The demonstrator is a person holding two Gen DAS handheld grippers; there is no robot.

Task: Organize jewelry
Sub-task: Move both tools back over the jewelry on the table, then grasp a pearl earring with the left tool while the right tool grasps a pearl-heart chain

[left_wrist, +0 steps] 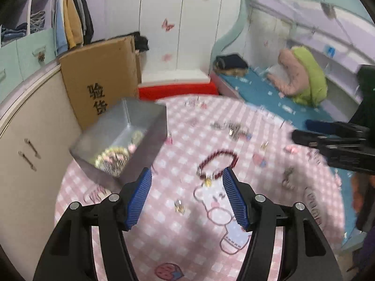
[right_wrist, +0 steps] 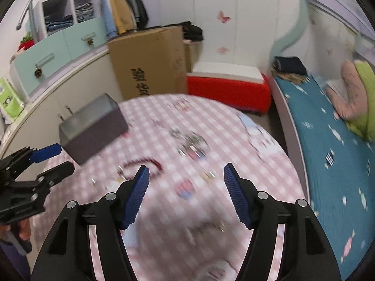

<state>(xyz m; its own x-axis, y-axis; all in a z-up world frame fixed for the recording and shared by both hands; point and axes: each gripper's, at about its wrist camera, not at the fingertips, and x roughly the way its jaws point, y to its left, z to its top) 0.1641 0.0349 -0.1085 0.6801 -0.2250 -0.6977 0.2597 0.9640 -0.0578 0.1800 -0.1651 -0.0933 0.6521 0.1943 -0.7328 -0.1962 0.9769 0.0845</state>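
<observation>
— Left wrist view: what's in that grey rectangular metal box (left_wrist: 131, 126) at the far left of the round pink-checked tablecloth (left_wrist: 178, 234)?

— A pale beaded bracelet (left_wrist: 112, 157) and some small, blurred pieces at its near end. I can't tell them apart.

— And loose on the cloth?

— The dark red beaded bracelet with a gold charm (left_wrist: 216, 165) lies right of the box, just beyond my left gripper (left_wrist: 186, 174), whose fingers are spread and empty. A heap of silvery trinkets (left_wrist: 230, 128) sits farther back, also right of the box.

— Your other tool?

— My right gripper (right_wrist: 186, 172) is spread wide too, holding nothing, hovering right of the box.
</observation>
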